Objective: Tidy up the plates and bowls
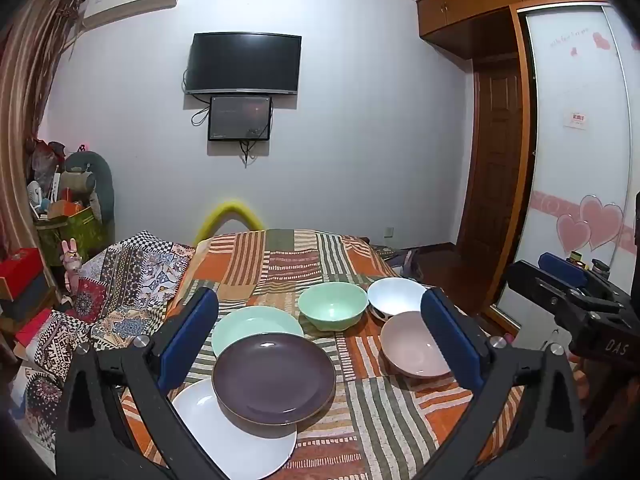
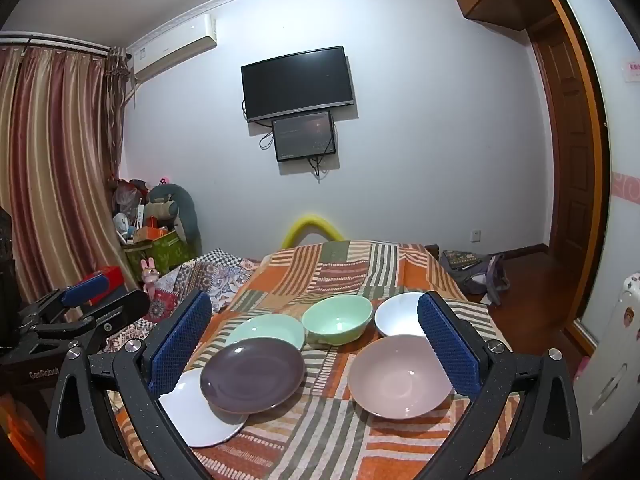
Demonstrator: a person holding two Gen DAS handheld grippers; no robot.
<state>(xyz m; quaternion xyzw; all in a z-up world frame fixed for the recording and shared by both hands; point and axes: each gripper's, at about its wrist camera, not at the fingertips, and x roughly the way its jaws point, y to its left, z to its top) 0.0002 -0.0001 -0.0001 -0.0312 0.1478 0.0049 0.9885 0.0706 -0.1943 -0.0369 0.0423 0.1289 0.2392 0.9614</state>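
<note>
On a striped orange tablecloth lie three overlapping plates: a purple plate on top, a white plate under its near side, a mint plate behind. To the right stand a mint bowl, a white bowl and a pink bowl. My left gripper hovers open above the plates. My right gripper hovers open over the dishes, nothing between its fingers.
The right gripper shows at the right edge of the left wrist view, the left gripper at the left of the right wrist view. A patterned cloth covers the left side. Cluttered boxes stand by the curtain. A bag lies on the floor.
</note>
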